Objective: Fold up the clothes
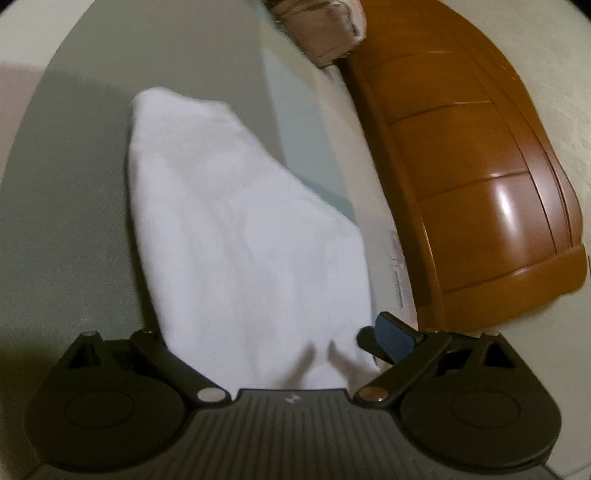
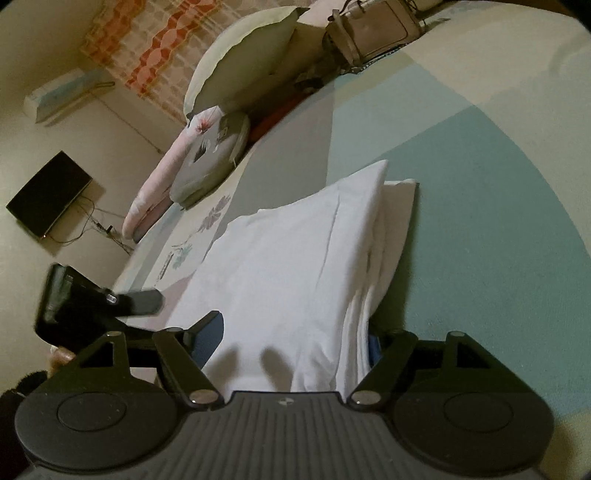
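Two grippers: the left gripper (image 1: 280,343) and the right gripper (image 2: 291,339) both sit at the near edge of one white cloth (image 2: 295,258).
Bed: the sheet (image 2: 480,229) shows grey, teal and cream blocks, with a leaf print near the far edge.
Around, right view: a pillow (image 2: 243,59) leans at the head of the bed, a bag (image 2: 373,33) beside it; a pink floral bundle (image 2: 159,177) and a grey pad (image 2: 210,155) lie along the far side.
Wall: a dark screen (image 2: 48,192) with trailing cables, an air conditioner (image 2: 62,92), a patterned curtain (image 2: 159,40).
Around, left view: a wooden footboard (image 1: 480,184) curves past the mattress edge.
In the way: nothing lies on the cloth; the left gripper's body shows at the right view's left edge.
Cloth: on the bed, folded into several layers, edges stacked on its right side, surface smooth with soft creases.
Left gripper: fingers wide apart, cloth between them; whether the pads press cannot be told.
Right gripper: fingers wide apart either side of the stack, not clearly pinching.
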